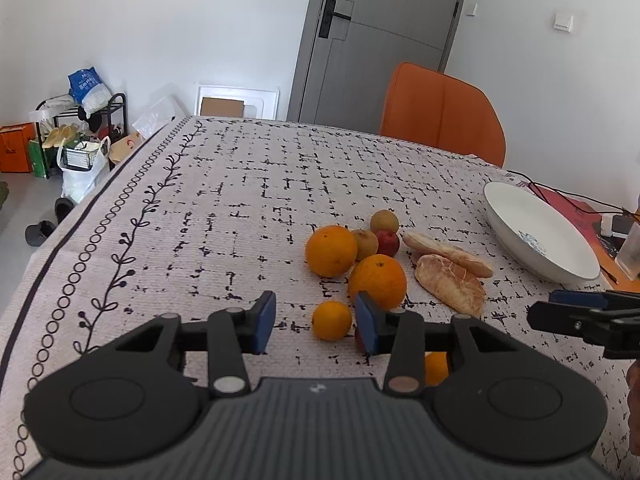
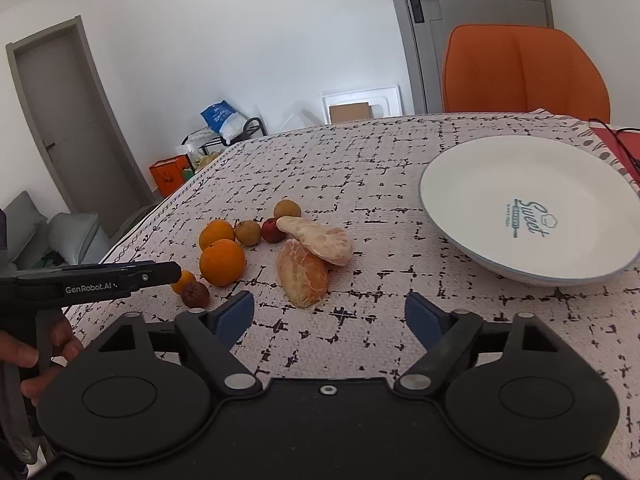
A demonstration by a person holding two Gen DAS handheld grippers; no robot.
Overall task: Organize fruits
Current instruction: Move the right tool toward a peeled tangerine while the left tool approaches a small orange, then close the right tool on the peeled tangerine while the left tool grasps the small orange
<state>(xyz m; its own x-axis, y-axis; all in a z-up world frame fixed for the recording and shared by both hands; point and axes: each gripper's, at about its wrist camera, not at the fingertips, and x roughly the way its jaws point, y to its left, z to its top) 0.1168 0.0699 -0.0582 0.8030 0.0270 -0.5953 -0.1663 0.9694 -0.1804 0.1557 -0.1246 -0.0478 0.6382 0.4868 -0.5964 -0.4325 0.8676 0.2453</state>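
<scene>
Nothing is sorted yet: my left tongs (image 1: 316,322) and right tongs (image 2: 330,316) both gape empty. The oranges (image 1: 331,251), small fruits and pomelo segments (image 2: 302,272) lie mid-bench, while the white plate (image 2: 480,184) (near the right edge) is bare.

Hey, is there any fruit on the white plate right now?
No, the white plate holds nothing; the oranges lie on the tablecloth beside it.
</scene>
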